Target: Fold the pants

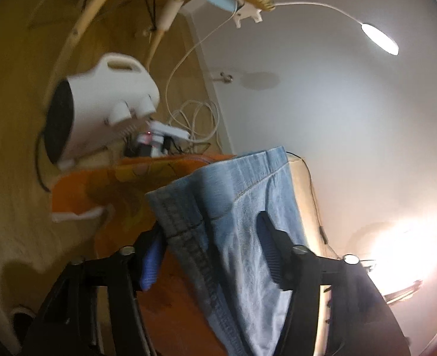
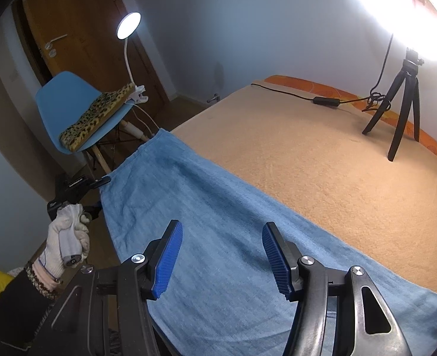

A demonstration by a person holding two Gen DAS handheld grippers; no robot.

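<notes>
Your left gripper has the hem end of the light blue jeans between its jaws, denim draped over them, though a firm pinch can't be confirmed. Your right gripper hovers spread over the jeans, pinching nothing. Jeans lie along the beige blanket's near edge, your gloved left hand at the far end

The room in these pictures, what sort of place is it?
Most likely a bedroom in a home. The pants lie along the edge of a bed with a beige blanket, a blue chair stands beside it, and there is a wooden door behind.
</notes>
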